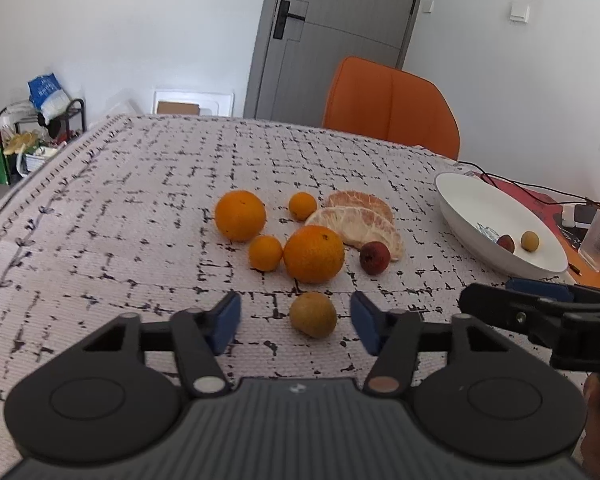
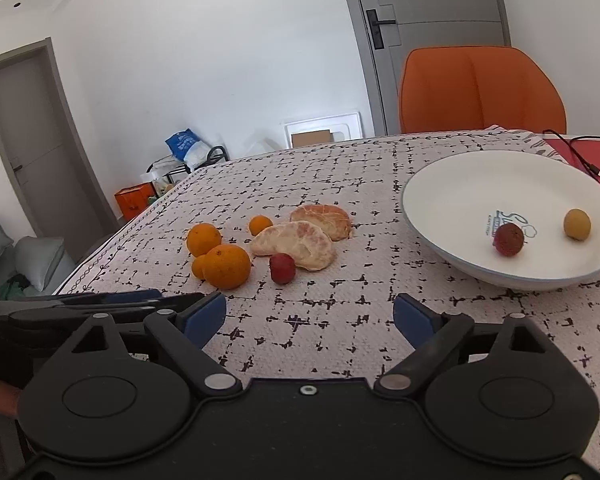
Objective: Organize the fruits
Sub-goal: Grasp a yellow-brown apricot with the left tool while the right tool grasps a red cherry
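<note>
The left gripper, jaws spread and holding nothing, hovers low over the table with a small brownish fruit lying directly between its pads, just ahead. The right gripper (also spread, empty) faces bare cloth. The white bowl lies to the right, so the left gripper is nearer the fruit.

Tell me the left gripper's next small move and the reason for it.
Probably ease the left gripper slightly forward and close on the small brown fruit. That fruit lies on the tablecloth between the open blue pads, not yet touched. The white bowl already holds a red fruit and a yellow one, so it likely goes there next.
</note>
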The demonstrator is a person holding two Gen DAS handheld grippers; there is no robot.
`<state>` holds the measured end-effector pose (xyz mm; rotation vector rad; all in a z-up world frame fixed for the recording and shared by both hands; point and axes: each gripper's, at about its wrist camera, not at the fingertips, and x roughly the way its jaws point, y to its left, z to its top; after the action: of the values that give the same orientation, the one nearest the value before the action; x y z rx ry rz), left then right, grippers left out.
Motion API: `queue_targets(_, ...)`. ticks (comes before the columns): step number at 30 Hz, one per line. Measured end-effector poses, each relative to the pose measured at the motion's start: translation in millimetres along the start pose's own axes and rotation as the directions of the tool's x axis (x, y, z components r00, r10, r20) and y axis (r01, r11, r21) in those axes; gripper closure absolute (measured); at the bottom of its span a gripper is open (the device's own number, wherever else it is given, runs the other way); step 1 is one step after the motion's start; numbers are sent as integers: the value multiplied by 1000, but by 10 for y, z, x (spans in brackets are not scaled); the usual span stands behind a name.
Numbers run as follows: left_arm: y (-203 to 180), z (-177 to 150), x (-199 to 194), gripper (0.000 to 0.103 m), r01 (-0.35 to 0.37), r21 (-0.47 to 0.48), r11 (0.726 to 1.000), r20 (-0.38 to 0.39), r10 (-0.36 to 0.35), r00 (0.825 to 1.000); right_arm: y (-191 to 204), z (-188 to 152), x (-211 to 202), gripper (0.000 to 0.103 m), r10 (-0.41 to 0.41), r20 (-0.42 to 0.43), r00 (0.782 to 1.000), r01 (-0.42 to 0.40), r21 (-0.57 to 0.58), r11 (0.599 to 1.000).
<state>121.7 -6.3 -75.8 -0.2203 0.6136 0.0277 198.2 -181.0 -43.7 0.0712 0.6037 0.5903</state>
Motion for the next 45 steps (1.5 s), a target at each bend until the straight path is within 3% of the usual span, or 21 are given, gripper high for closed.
queue_targets(1,-2,-3,19,56,5,0,1000,-4,-5,1000,-5,5,16,13,1,-3,1000,-1,3,1000)
queue_targets(3,-3,-3,56,77,8,3,1000,-12,-8,1000,-12,20,45,13,5,-6,1000,-5,7,1000)
queue_targets(12,122,68,38,78,-21,-37,999,1,21,1000,26,87,218,15,48,-30,998,-48,2,999)
queue_targets(23,287,96,-33,78,-58,-79,995,27,60,998,159,171,440,29,83,-72,994,-85,-26,996)
queue_targets(30,315,107,-121,78,-72,-87,994,49,77,996,198,220,624,46,86,-101,991,-89,-22,996)
queue_targets(33,324,99,-137,78,-79,-88,993,50,83,995,219,234,656,47,85,-99,991,-88,-31,996)
queue_targets(35,326,96,-137,78,-81,-86,993,50,86,995,230,243,672,55,72,-98,993,-76,-39,996)
queue_targets(37,312,104,-136,78,-84,-83,993,47,88,995,232,256,710,77,69,-106,992,-74,-48,996)
queue_targets(38,298,111,-146,78,-83,-82,993,48,87,995,226,261,732,81,68,-113,991,-73,-44,996)
queue_targets(45,217,146,-266,78,-74,-65,995,77,79,994,158,285,581,83,76,-84,994,-77,-18,997)
